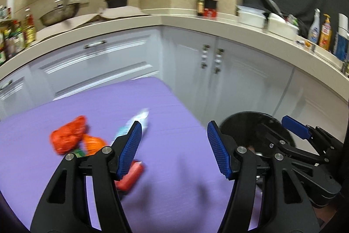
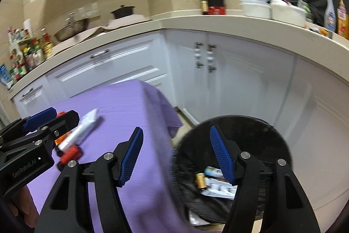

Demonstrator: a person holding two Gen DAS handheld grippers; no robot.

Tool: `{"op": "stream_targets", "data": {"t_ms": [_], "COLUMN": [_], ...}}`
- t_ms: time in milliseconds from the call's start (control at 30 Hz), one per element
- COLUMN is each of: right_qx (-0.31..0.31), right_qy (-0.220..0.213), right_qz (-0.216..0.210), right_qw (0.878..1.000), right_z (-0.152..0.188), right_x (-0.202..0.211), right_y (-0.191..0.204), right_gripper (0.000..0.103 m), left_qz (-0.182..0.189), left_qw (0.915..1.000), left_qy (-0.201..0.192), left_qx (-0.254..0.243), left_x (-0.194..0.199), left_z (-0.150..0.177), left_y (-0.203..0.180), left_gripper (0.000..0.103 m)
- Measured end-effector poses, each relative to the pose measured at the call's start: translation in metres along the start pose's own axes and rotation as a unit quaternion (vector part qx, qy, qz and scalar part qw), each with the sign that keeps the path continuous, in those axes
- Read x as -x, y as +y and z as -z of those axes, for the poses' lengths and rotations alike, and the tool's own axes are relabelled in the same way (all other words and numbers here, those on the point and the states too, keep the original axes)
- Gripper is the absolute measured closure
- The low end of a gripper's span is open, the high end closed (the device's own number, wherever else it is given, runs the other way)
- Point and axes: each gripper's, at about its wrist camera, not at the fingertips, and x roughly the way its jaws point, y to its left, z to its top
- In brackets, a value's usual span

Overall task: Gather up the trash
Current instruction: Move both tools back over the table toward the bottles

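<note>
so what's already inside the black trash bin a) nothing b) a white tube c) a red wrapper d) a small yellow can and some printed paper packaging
d: the right wrist view looks down into the black trash bin, where a small yellow can lies beside printed paper packaging; the red wrapper and white tube lie on the purple tablecloth.

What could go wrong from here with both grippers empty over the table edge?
1. Both views are motion-blurred, so aiming at the crumpled red wrapper or the white tube may miss.
2. The purple tablecloth drapes right beside the black bin; a hand-held gripper could snag it and drag the trash off.
3. The left hand-held gripper and right hand-held gripper sit close together and could collide.
</note>
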Motion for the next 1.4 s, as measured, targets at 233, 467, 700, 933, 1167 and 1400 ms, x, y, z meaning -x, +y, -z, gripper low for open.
{"op": "stream_targets", "data": {"t_ms": [233,467,700,933,1167,1400], "right_qx": [0.032,0.056,0.078,0.095,0.107,0.124], "right_qy": [0.002,0.013,0.034,0.061,0.092,0.12], "right_qz": [-0.032,-0.058,-0.074,-0.077,-0.07,-0.056], "right_qw": [0.999,0.997,0.994,0.991,0.988,0.983], "right_z": [-0.002,0.002,0.009,0.02,0.035,0.047], "right_x": [-0.004,-0.013,-0.031,-0.046,-0.053,-0.058], "right_y": [0.051,0.093,0.128,0.152,0.164,0.169], "right_gripper": [0.04,0.04,0.04,0.04,0.04,0.04], "left_qz": [-0.044,-0.086,-0.112,-0.12,-0.118,-0.112], "left_qw": [0.9983,0.9935,0.9883,0.9856,0.9836,0.9831], "left_qy": [-0.003,-0.001,0.004,0.012,0.02,0.022], "left_qx": [0.037,0.074,0.104,0.119,0.135,0.143], "left_x": [0.02,0.036,0.044,0.043,0.04,0.041], "left_z": [0.01,0.025,0.036,0.045,0.053,0.057], "left_y": [0.063,0.12,0.159,0.179,0.194,0.2], "left_gripper": [0.04,0.036,0.036,0.036,0.036,0.036]}}
